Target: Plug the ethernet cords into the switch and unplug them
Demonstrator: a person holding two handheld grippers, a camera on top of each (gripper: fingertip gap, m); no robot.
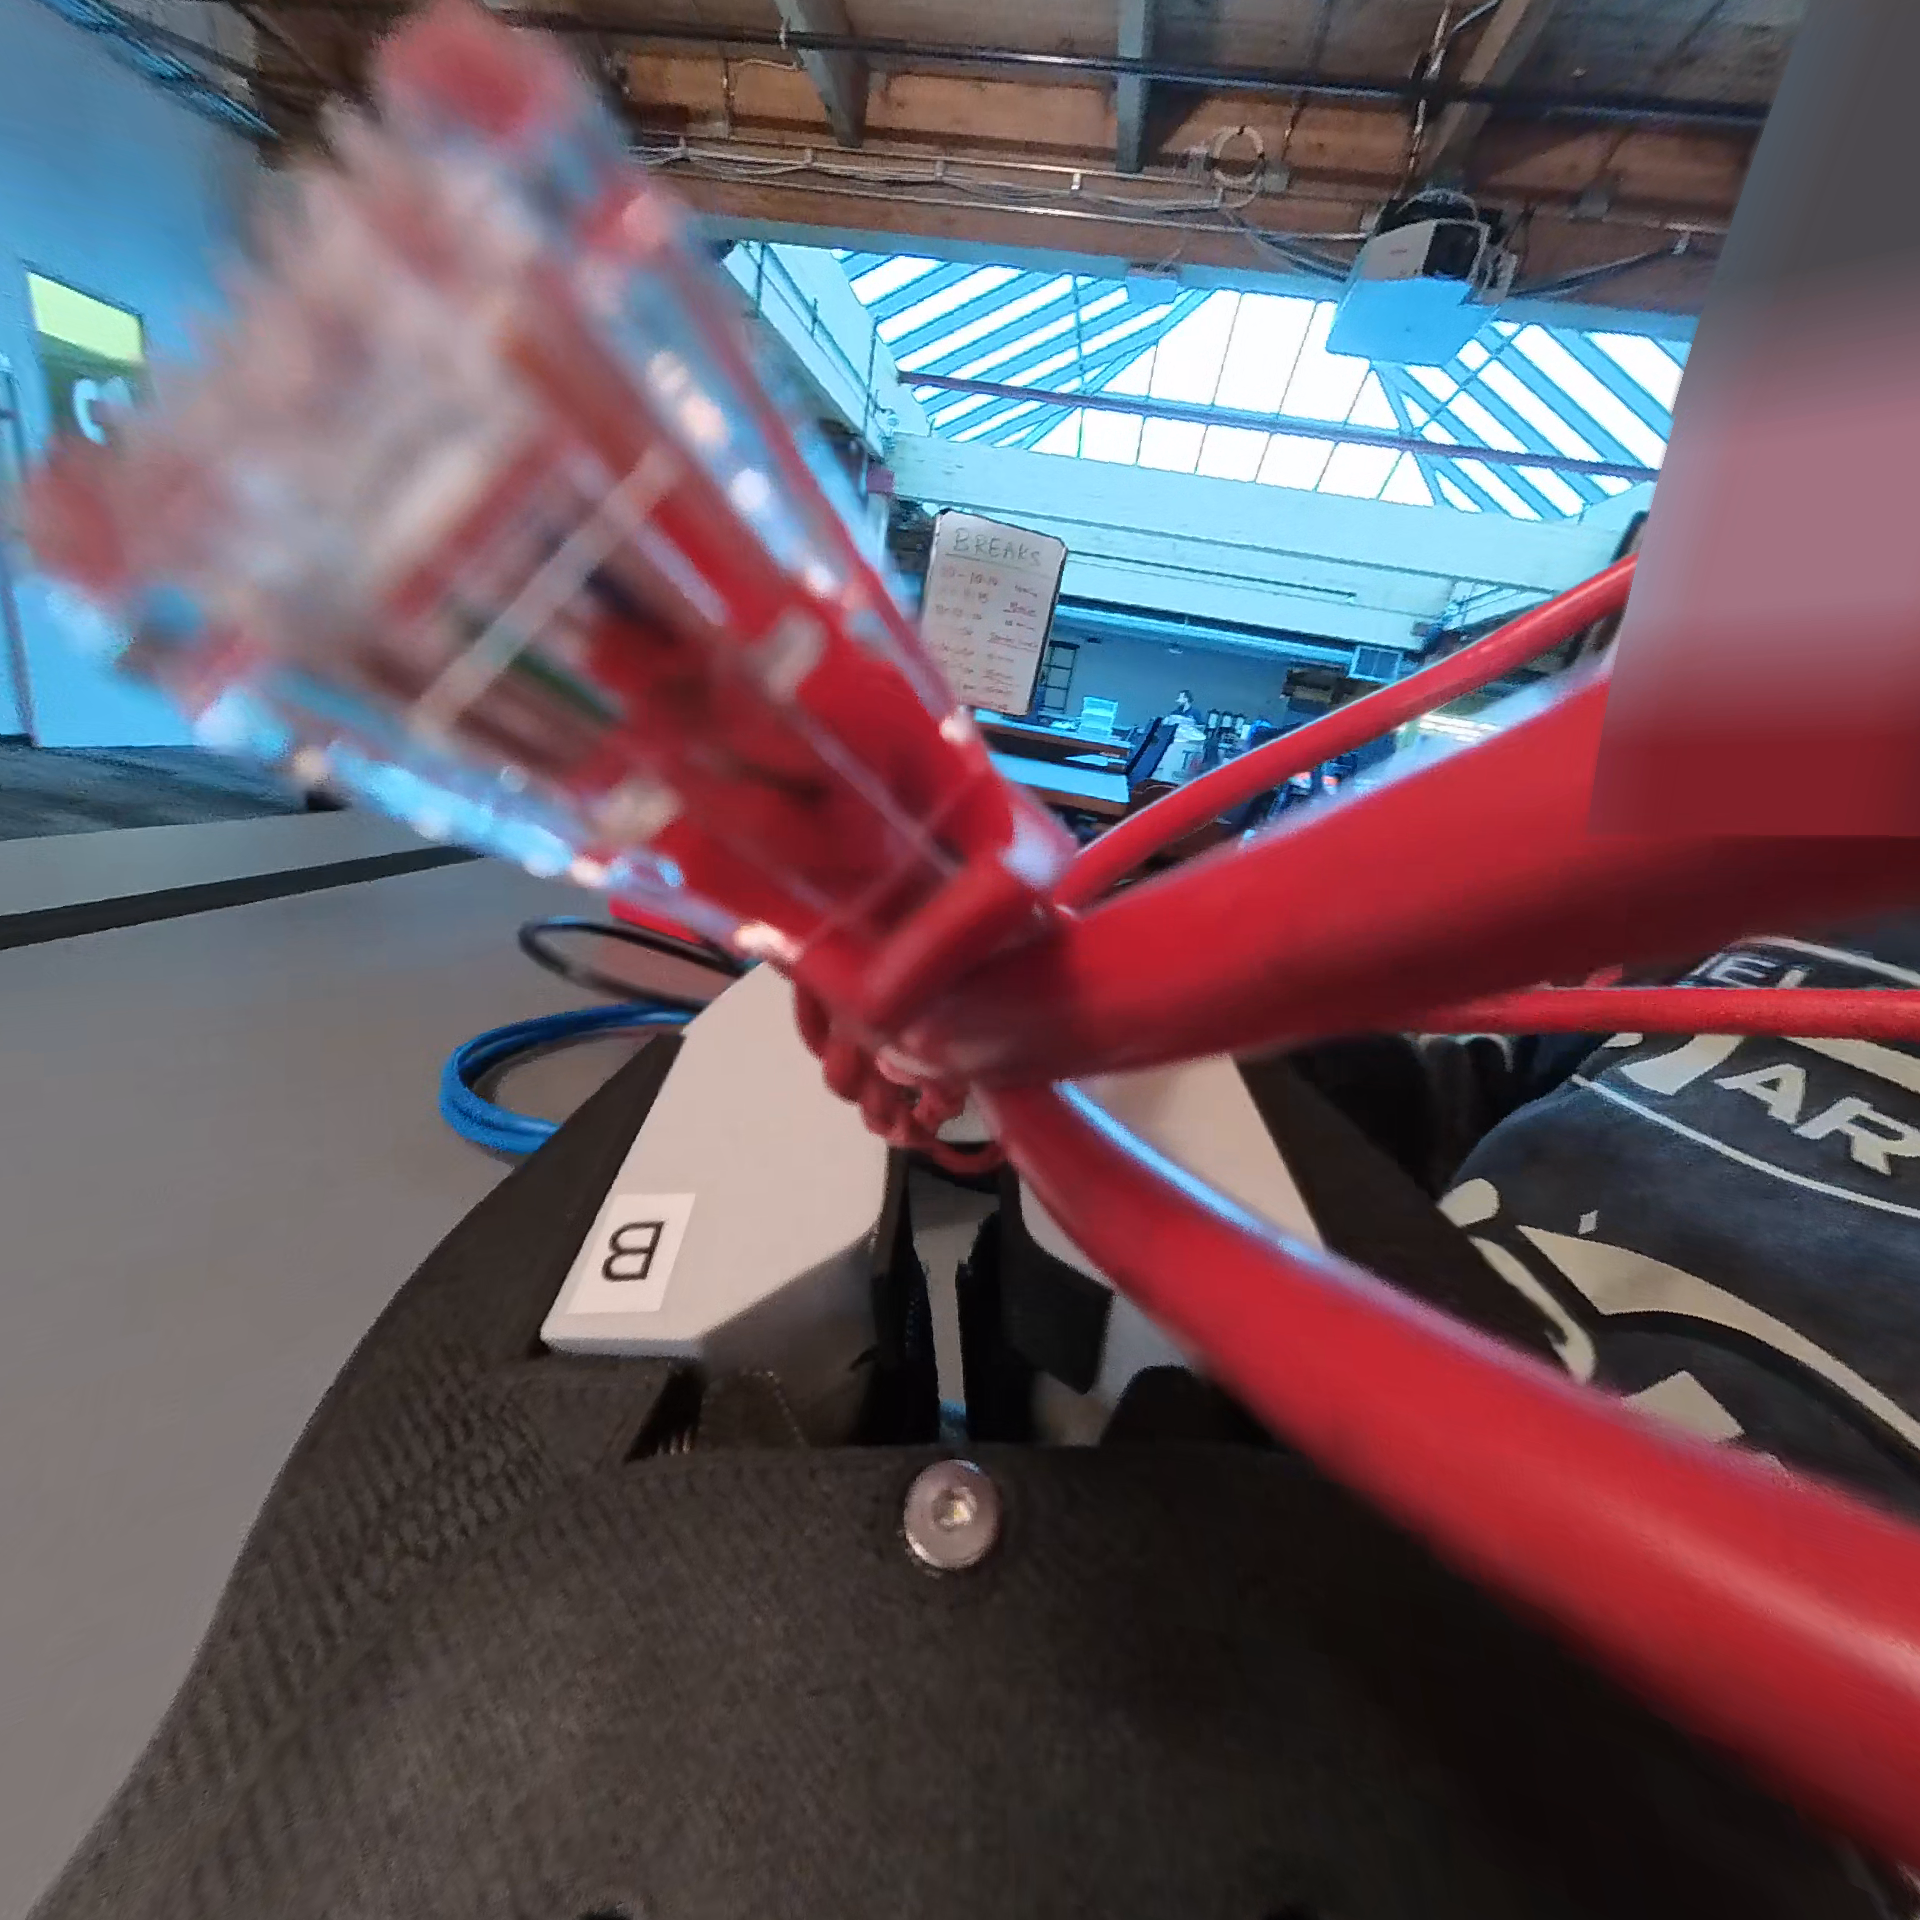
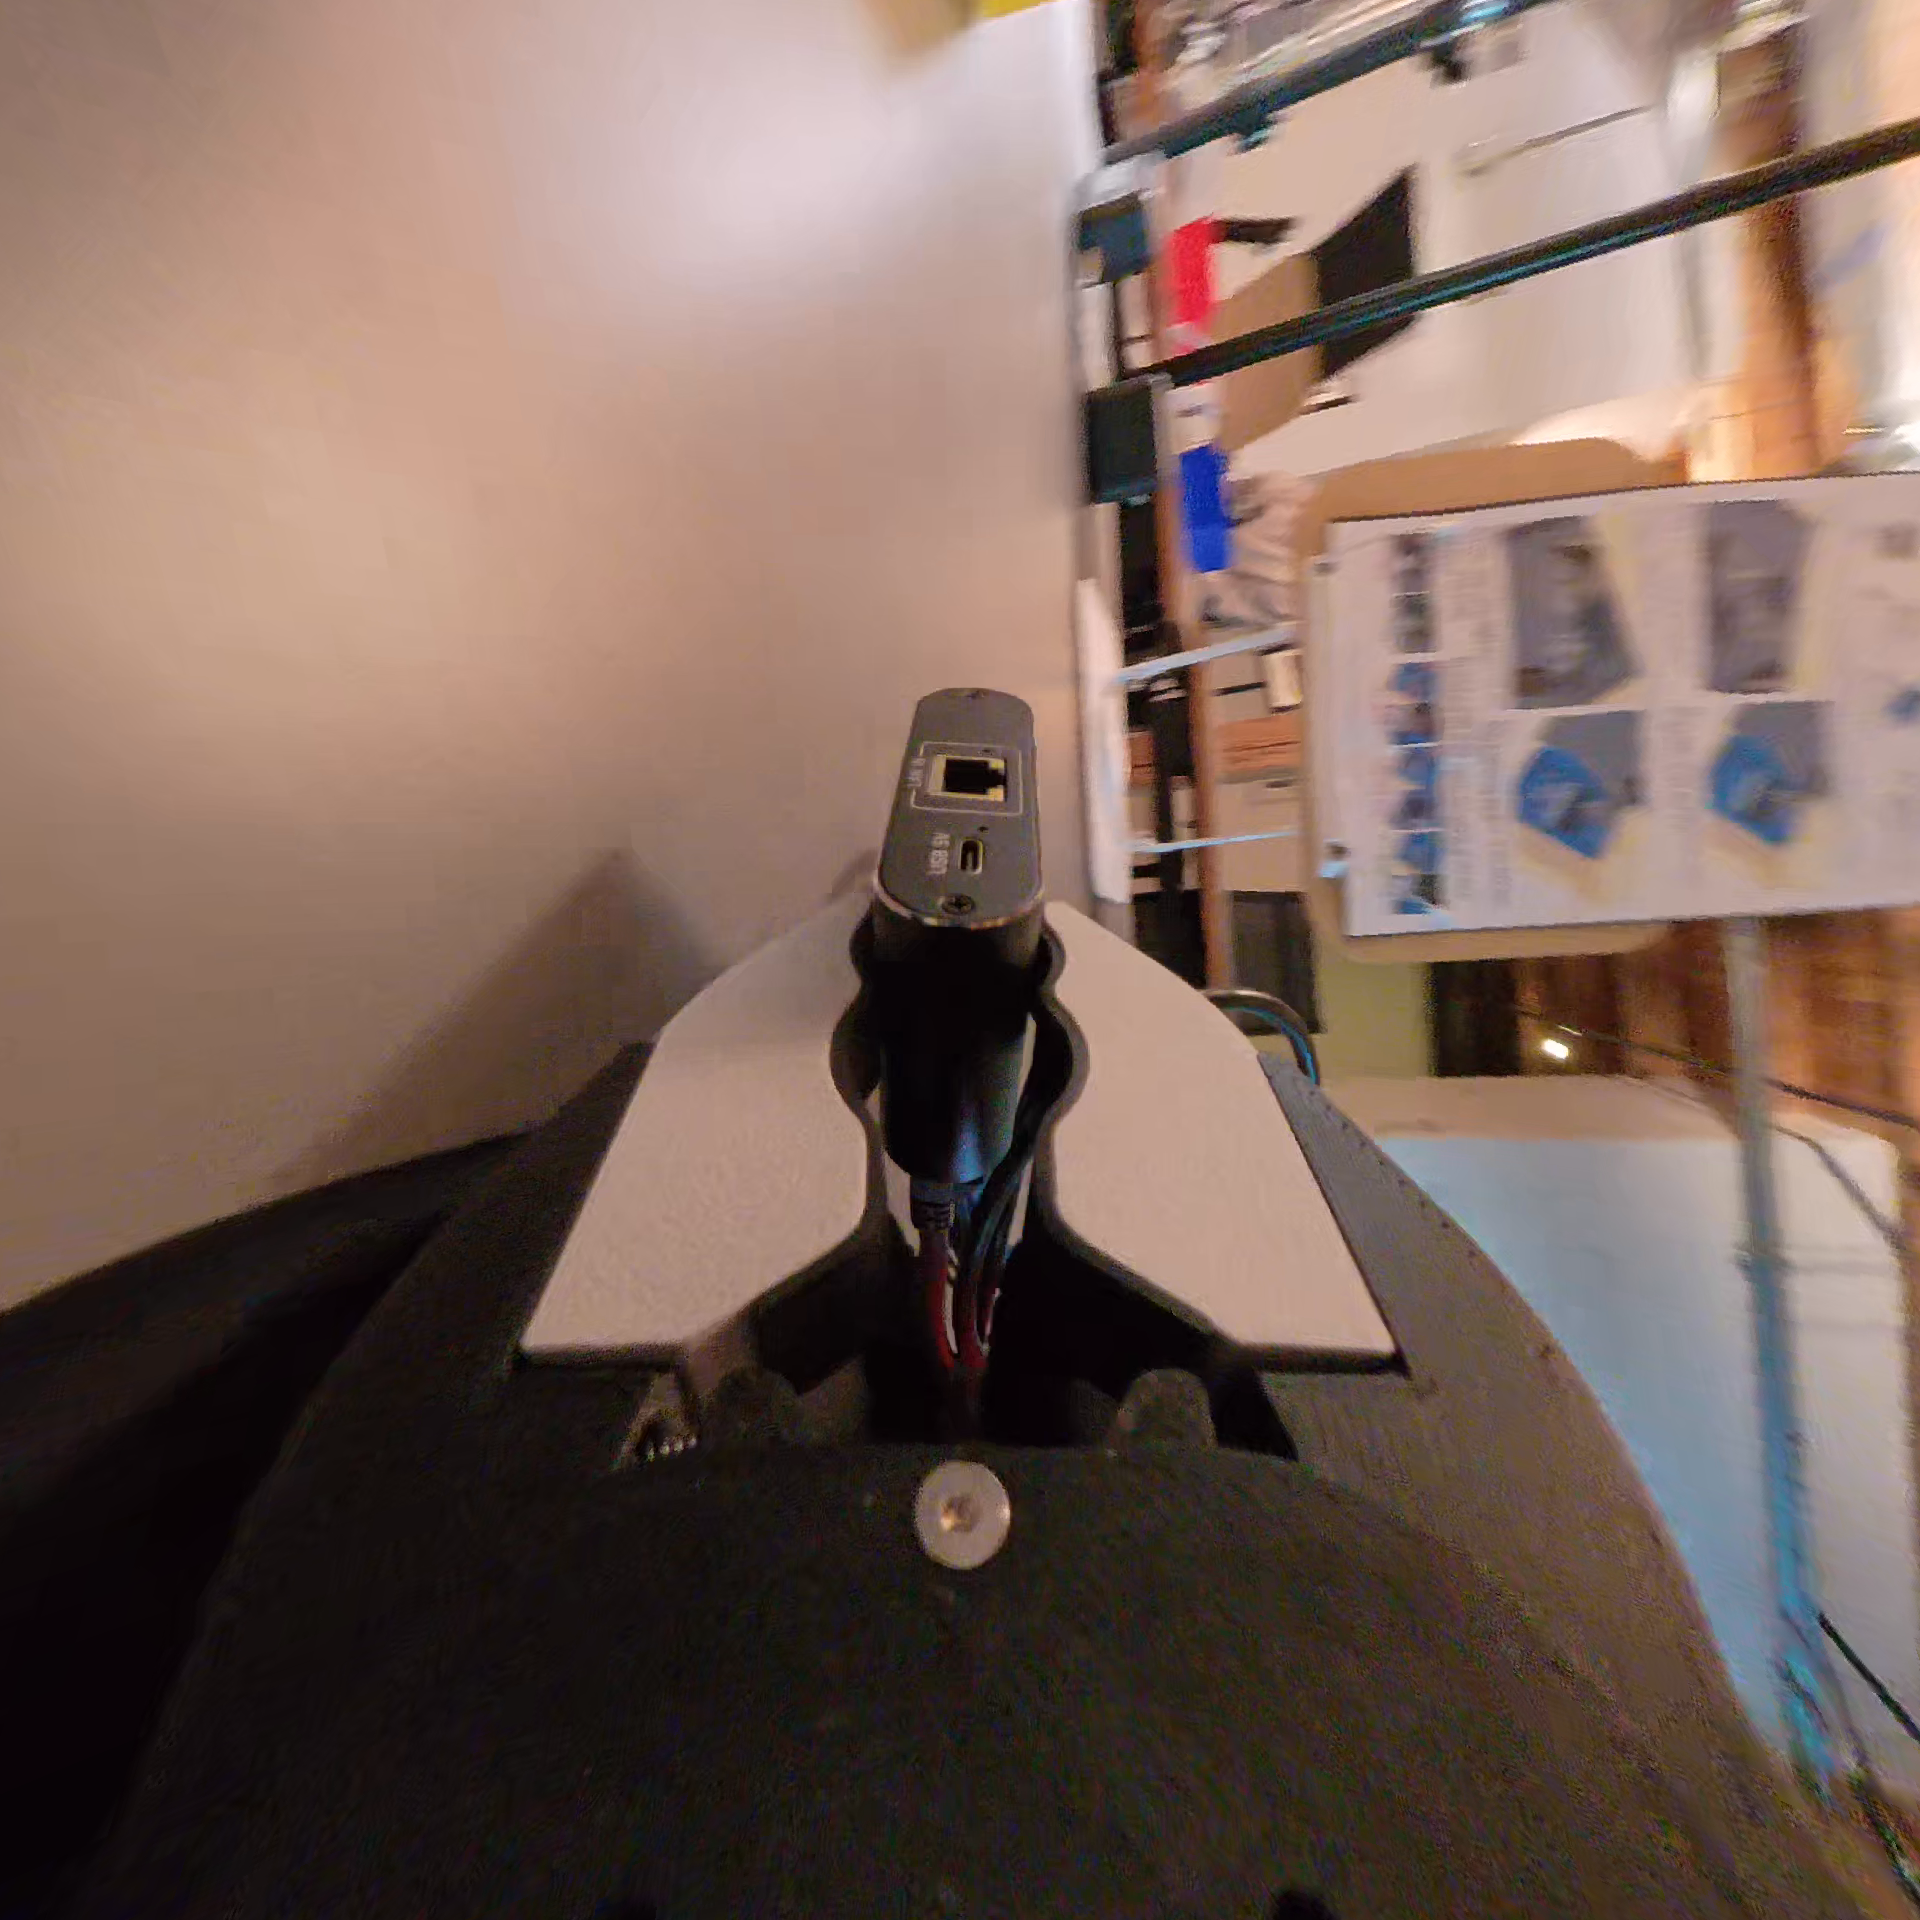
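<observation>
In the left wrist view my left gripper [image 1: 940,1049] is shut on a red ethernet cord [image 1: 1455,1382] just behind its clear plug [image 1: 436,540]. The plug sticks up and left, close to the camera and blurred. The cord loops off to the right. In the right wrist view my right gripper [image 2: 956,945] is shut on a slim black switch [image 2: 961,821], held lengthwise between the grey fingers [image 2: 727,1153]. The switch's end face points away and shows an empty ethernet port [image 2: 974,777] and a small oval port below it. Red and black cords [image 2: 961,1309] run back from its near end.
A grey table [image 1: 208,1143] lies below the left gripper, with a coiled blue cord [image 1: 488,1091] and a black cord [image 1: 592,951] on it. A person's dark printed shirt [image 1: 1714,1195] is at right. The right wrist view is rolled sideways, showing a pale wall [image 2: 468,468] and a board of printed sheets [image 2: 1621,717]. The tips of one gripper are about 15 cm away from the tips of the other.
</observation>
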